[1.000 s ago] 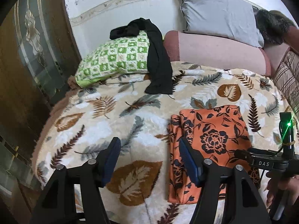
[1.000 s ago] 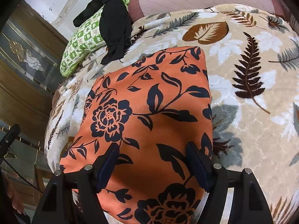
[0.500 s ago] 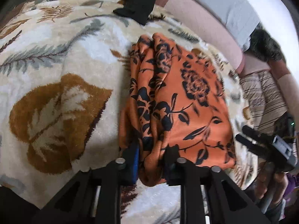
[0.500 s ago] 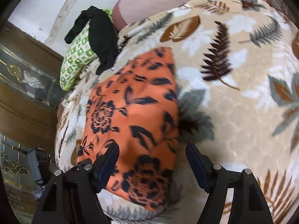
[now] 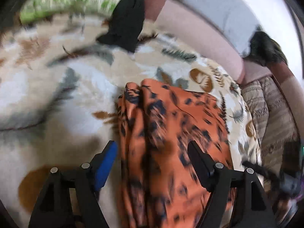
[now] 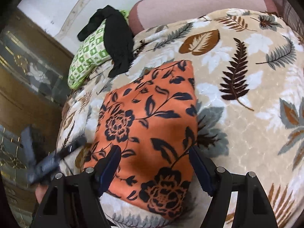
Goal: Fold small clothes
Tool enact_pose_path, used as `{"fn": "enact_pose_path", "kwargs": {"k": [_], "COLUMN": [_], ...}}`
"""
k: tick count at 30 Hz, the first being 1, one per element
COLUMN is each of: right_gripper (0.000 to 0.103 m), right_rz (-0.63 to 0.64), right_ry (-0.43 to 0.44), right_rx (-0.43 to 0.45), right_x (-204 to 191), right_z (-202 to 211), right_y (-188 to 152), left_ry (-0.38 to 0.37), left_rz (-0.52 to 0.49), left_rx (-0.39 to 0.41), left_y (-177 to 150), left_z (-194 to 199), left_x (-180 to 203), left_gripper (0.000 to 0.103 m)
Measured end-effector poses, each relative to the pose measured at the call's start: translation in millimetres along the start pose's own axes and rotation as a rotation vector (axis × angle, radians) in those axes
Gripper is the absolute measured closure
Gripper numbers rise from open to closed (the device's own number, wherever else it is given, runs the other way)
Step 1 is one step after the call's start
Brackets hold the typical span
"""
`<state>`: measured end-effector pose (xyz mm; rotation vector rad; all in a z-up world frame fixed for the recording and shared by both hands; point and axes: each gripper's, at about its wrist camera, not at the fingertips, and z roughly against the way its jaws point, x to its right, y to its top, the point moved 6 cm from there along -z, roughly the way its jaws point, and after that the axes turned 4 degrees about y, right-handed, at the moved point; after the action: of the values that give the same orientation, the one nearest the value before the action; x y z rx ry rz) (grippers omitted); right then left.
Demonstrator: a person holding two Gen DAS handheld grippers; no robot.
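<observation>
An orange garment with a black flower print (image 5: pixel 167 133) lies folded on a leaf-patterned blanket (image 5: pixel 66 87). It also shows in the right wrist view (image 6: pixel 150 125). My left gripper (image 5: pixel 152 157) is open, its jaws spread over the garment's bunched left edge near the front. The left view is blurred by motion. My right gripper (image 6: pixel 154 163) is open over the garment's near end, holding nothing. The left gripper shows blurred at the left of the right wrist view (image 6: pixel 55 157).
A black garment (image 6: pixel 117 43) lies draped over a green checked pillow (image 6: pixel 89 57) at the back. A pink bolster (image 5: pixel 199 38) and a grey pillow (image 5: pixel 218 9) lie behind the blanket (image 6: pixel 247 76). A wooden wall panel (image 6: pixel 22 72) stands at the left.
My left gripper was shut on the garment's left edge half a second ago; its jaws now stand apart and it has pulled back. My right gripper has shifted back over the garment's near end.
</observation>
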<state>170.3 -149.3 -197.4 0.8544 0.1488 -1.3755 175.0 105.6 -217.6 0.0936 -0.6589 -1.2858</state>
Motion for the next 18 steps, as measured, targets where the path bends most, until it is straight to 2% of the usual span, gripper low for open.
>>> {"fn": "enact_pose_path", "kwargs": {"k": [1,2,3,5,9,10,11,13,15,18], "right_gripper": [0.026,0.026,0.026,0.026,0.026,0.026,0.026,0.026,0.024,0.024], "right_rz": [-0.004,-0.009,-0.017,-0.038,-0.099,-0.116,-0.118,-0.115,-0.132,-0.185], "right_ry": [-0.002,-0.008,-0.013,-0.025,-0.031,-0.020,-0.015,0.002,0.035,0.051], "right_rx": [0.000,0.001,0.002,-0.001,-0.019,-0.024,-0.025,-0.018,-0.031,-0.057], "right_x": [3.2,6.9,11.6,24.0,45.5,48.2,48.4,46.4,46.1,55.1], "right_z": [0.7,1.0,1.3,1.3,-5.3,-7.3,-7.6,-9.5,-17.7,-35.6], "right_y": [0.8,1.5,2.6,3.8,6.4,8.2,9.3,14.2,19.7,34.0], "left_ry": [-0.016,-0.051,-0.069,-0.121,-0.111,-0.098,-0.078,-0.005,0.089,0.129], "left_rz": [0.023,0.040,0.053,0.156,0.160,0.153,0.138,0.060,-0.001,-0.016], "left_rx": [-0.020,-0.040,-0.066,-0.059,-0.022,-0.014,-0.001,0.050,0.062,0.043], "left_y": [4.4,8.6,10.2,10.6,1.0,2.6,3.4,10.1,14.9,14.5], "left_z": [-11.0,-20.4,-28.6,-32.1,-26.0,-22.5,-16.2,-7.3,-9.2,-9.4], "left_x": [-4.4,-9.8,-16.0,-31.9,-31.2,-27.4,-22.5,-15.8,-15.2,-21.8], "left_gripper": [0.029,0.059,0.071,0.078,0.074,0.065,0.051,0.041,0.041,0.041]}}
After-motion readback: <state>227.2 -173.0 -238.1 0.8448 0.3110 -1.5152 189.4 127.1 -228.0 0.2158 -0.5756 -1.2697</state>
